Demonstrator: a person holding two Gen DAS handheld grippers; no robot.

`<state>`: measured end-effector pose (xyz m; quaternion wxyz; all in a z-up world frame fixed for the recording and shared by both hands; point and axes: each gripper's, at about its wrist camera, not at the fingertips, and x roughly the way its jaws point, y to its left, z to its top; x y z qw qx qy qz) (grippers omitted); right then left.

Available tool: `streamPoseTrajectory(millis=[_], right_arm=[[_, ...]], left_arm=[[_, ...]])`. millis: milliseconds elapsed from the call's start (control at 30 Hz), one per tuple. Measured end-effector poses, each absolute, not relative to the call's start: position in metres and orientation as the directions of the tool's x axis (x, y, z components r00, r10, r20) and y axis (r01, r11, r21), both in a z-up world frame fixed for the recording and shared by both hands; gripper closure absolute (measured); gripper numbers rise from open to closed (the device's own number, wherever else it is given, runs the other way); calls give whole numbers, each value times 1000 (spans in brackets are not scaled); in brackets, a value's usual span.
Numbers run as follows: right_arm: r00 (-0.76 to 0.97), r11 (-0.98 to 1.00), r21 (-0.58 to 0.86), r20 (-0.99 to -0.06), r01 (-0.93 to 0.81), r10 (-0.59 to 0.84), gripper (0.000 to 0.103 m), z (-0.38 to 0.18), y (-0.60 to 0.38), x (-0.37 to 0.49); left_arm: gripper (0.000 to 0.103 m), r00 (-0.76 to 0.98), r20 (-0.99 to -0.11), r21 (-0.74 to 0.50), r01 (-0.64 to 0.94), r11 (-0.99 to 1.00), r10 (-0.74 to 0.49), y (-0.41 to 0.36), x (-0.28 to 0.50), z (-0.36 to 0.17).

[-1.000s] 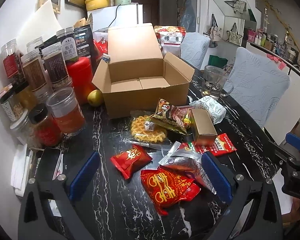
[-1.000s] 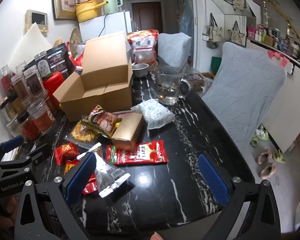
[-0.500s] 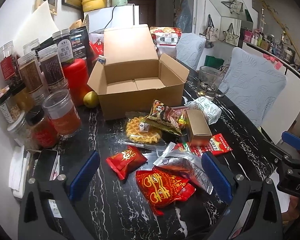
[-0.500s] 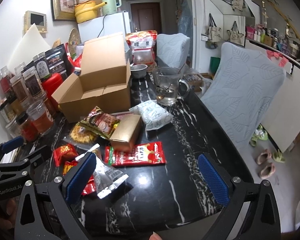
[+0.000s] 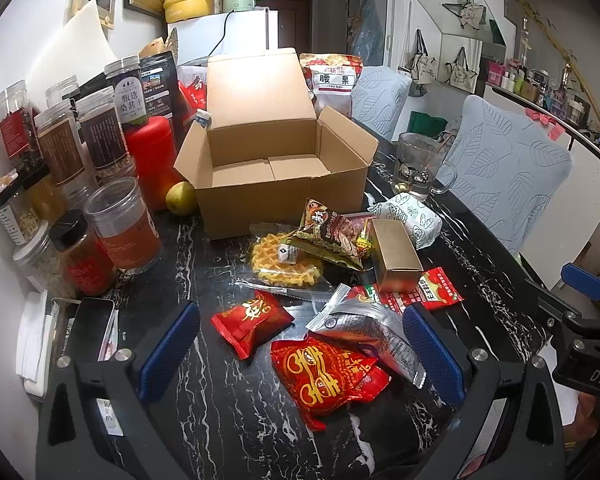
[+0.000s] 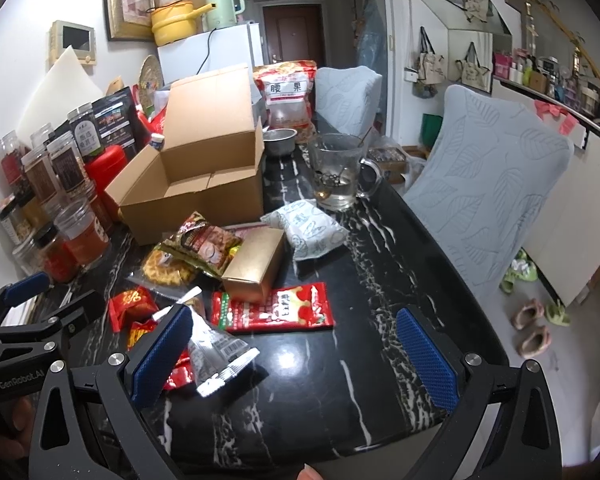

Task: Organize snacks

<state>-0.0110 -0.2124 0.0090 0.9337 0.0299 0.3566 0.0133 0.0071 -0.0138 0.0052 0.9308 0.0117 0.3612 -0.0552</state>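
I have both grippers over the near edge of the black marble table [image 6: 380,248], neither holding anything. My left gripper [image 5: 300,356] has its jaws wide apart, above a small red packet [image 5: 252,320], a larger red packet with gold print [image 5: 324,376] and a silver foil pouch [image 5: 372,328] that partly overlaps it. My right gripper [image 6: 296,354] is likewise spread wide; its left pad sits in front of the silver pouch, and bare tabletop fills the gap.

The snacks lie loose in a cluster just in front of the cardboard box [image 5: 276,168] — open, flaps up, nothing visible inside. Nearest the box: a waffle in clear wrap [image 5: 284,264] with a dark green-and-brown packet [image 5: 332,236] lying across it. A gold carton [image 5: 396,256] touches that packet and rests on one end of a flat red sachet [image 6: 276,308]. A white patterned pouch [image 6: 308,232] lies just beside the carton, on the side of the glass mug [image 6: 340,172].

Left of the box stand jars [image 5: 120,220] and a red canister [image 5: 152,160]; a yellow-green fruit [image 5: 180,198] touches the box corner.
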Motion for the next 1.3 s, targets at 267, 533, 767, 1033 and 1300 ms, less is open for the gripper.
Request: streamPoseTrajectory(millis=[267, 533, 767, 1033, 1300], right_arm=[[745, 998, 64, -665, -10, 51, 0, 9, -211, -10], [745, 998, 61, -664, -27, 61, 0, 8, -208, -8], [738, 996, 76, -669, -52, 90, 0, 3, -205, -6], [722, 989, 103, -676, -107, 149, 0, -7, -196, -3], [671, 964, 127, -696, -236, 256, 0, -28, -165, 7]], left_arm=[[0, 734, -672, -21, 113, 993, -97, -13, 7, 6], [0, 733, -673, -24, 113, 993, -100, -12, 9, 7], [0, 732, -674, -34, 106, 994, -101, -6, 10, 5], [0, 716, -691, -48, 88, 995, -96, 11, 7, -8], [0, 700, -710, -65, 47, 997, -80, 34, -4, -25]])
